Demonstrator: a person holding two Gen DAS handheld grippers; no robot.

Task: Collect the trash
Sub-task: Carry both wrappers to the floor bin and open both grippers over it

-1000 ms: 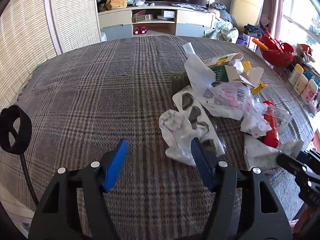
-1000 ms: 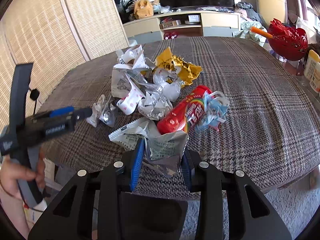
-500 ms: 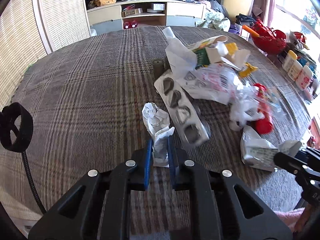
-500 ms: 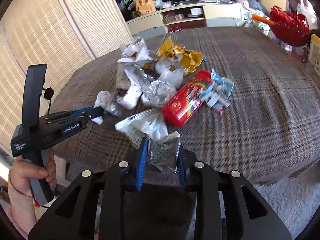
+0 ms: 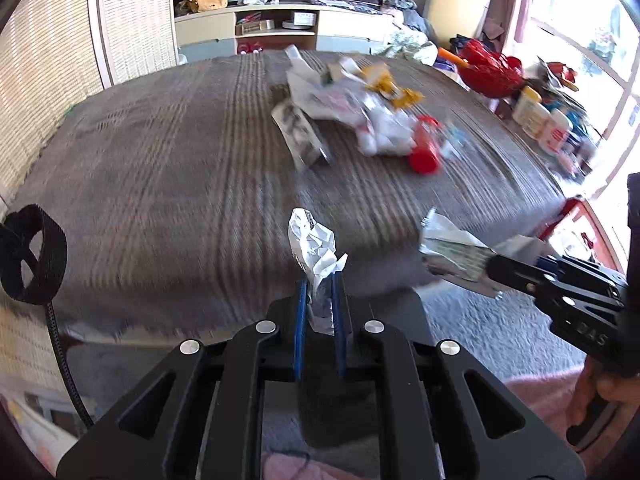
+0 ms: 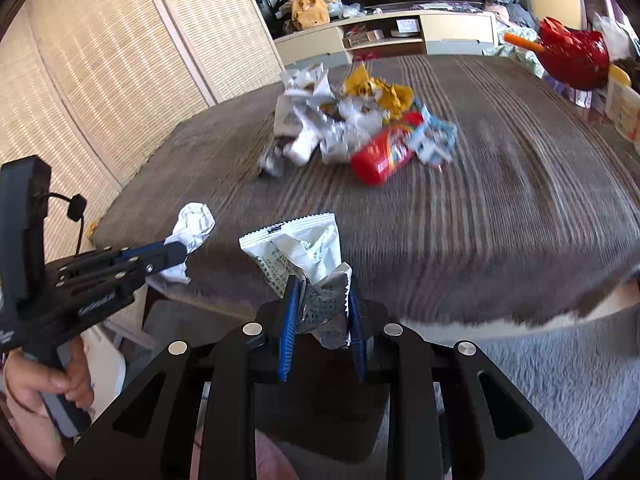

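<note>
Holding a crumpled white paper wad (image 5: 316, 248), left hand-held gripper (image 5: 319, 312) clamped narrow on its lower end, wad standing up between the blue pads (image 5: 300, 320). Lifted clear and pulled back past the near edge of the surface (image 5: 160, 168); half a second ago same wad just pinched while resting on the plaid cloth, a second ago fingers wide and not yet on it. Seen from the right wrist view too, same wad (image 6: 192, 224) carried out beyond that near edge.

Right hand-held gripper (image 6: 322, 316) likewise closed on a silver-white snack wrapper (image 6: 304, 252), serrated top edge upright, lower folds squeezed between the pads. Also drawn back from the near edge, over grey carpet (image 6: 540, 380); previously wrapper sat lower, against the cloth. In the left wrist view, wrapper (image 5: 452, 248) hanging off the gripper's tip, beyond the surface's near edge.

Remaining trash pile (image 6: 352, 128) well back from the near edge, toward mid-surface: red tube-shaped packet (image 6: 386, 152), yellow foil (image 6: 380, 92), silver and white scraps, blue-white wrapper. Background blurred, so fast motion.

Reading: two pieces secured, one per side, both in transit away from the surface. Bin not visible in either view. Bulk of the pile yet to collect; drop-off next, then return trips likely.
</note>
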